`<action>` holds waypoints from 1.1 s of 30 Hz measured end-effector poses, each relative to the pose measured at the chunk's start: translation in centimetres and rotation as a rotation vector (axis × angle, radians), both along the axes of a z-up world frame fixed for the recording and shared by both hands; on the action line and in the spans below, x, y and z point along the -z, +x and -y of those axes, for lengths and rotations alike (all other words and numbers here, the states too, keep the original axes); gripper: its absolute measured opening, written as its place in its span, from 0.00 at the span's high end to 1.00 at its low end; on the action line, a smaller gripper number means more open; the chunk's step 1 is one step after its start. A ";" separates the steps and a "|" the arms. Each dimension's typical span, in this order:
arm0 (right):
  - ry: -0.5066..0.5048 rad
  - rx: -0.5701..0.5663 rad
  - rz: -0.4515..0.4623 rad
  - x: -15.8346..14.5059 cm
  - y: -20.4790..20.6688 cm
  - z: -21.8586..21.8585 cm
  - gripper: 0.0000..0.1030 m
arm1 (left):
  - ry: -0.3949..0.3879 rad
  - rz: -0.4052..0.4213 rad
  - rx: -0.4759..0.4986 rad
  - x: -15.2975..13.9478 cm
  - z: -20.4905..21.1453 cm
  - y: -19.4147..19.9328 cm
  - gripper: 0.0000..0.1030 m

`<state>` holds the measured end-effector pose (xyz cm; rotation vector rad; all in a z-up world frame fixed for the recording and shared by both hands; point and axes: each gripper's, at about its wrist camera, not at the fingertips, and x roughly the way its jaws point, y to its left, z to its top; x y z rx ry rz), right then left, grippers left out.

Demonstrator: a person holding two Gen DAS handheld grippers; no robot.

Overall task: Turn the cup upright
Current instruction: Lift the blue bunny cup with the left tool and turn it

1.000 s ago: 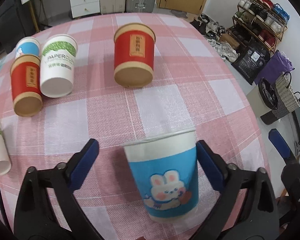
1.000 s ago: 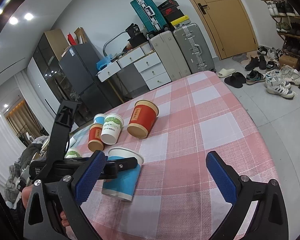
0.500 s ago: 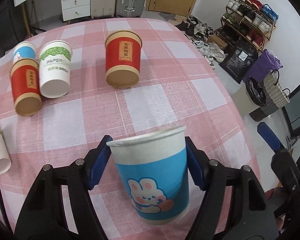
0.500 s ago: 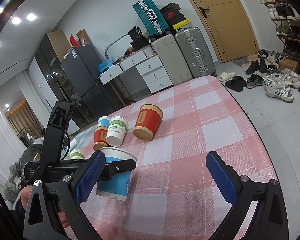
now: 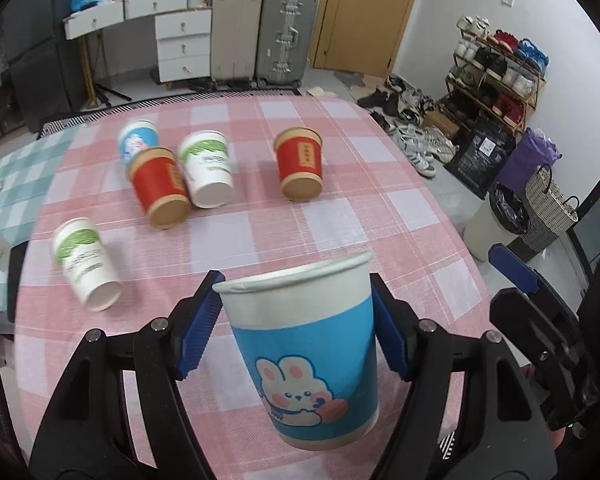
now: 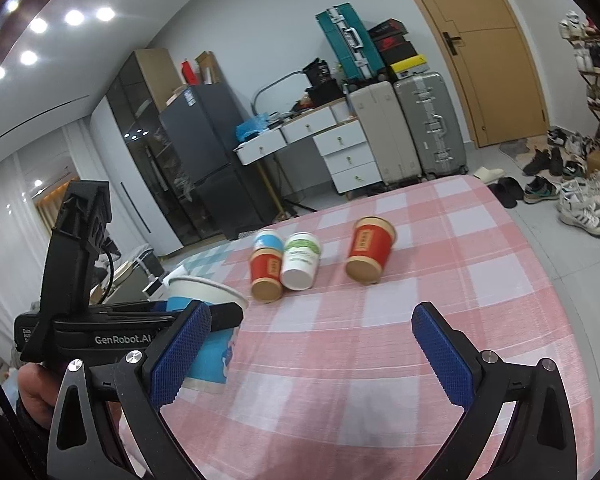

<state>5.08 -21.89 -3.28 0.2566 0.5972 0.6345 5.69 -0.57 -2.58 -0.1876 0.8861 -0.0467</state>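
While left gripper (image 5: 296, 320) clamps the bunny cup (image 5: 308, 360), only right wrist shows a hand (image 6: 34, 394).

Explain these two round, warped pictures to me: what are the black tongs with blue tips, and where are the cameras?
No robot here: a person holds a hand tool in each hand, a two-finger gripper with a wide-angle camera looking along its fingers. That lens bends the room.

One picture comes from the left gripper. Its blue pads are closed on a blue rabbit cup, mouth up and lifted above the table, which wears a pink checked cloth.

The other comes from the right gripper, open and empty. At its left edge you see the left tool from the side, carrying the same cup, and the person's hand under it.

Five more cups stand mouth down on the cloth: two red cups, two white cups with green print and a small blue one.
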 end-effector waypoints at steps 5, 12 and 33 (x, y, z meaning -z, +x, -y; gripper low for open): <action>-0.012 -0.054 0.026 -0.7 -2.4 -2.9 0.00 | 0.008 0.036 -0.051 -1.7 -3.4 -5.1 0.33; -0.088 -0.107 0.084 -1.3 -5.3 -7.0 0.00 | -0.018 0.028 -0.143 -1.3 -8.5 -11.5 0.33; -0.210 -0.135 0.093 0.6 -8.2 -12.7 0.00 | -0.018 -0.147 -0.192 9.7 -11.4 -14.9 0.33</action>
